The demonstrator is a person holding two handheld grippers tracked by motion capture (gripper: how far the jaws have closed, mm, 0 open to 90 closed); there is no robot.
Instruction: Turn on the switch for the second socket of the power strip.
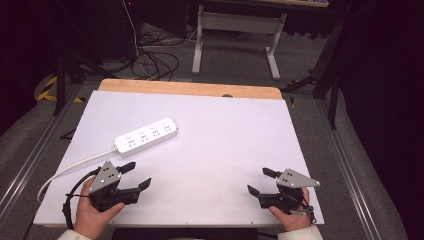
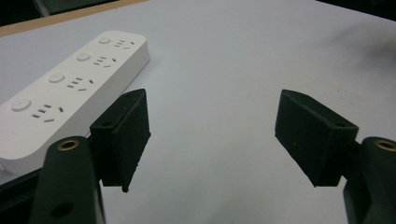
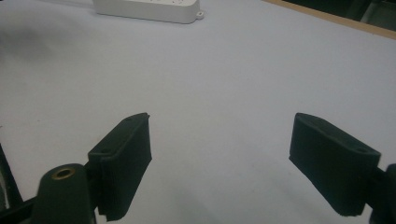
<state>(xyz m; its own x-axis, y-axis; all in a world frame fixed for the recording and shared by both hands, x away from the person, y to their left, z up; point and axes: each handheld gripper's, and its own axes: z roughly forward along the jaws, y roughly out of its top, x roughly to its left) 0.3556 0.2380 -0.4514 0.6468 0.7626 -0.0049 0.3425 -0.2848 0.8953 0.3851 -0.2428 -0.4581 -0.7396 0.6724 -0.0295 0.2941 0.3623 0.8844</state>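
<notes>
Lying just beyond the open left tongs, the power strip.

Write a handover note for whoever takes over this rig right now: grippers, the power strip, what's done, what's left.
Left gripper: open, nothing between the jaws, near the table's front left edge.
Right gripper: open, nothing held, near the front right edge.
Power strip: white, four outlet groups, lying flat on the white table, left of centre, just beyond the left gripper; its white cable trails off the left side. Nothing is plugged into it.
Done: nothing visible; the strip is untouched by either gripper.
Left: apparently everything; the left gripper is the nearer one to reach the strip.
</notes>
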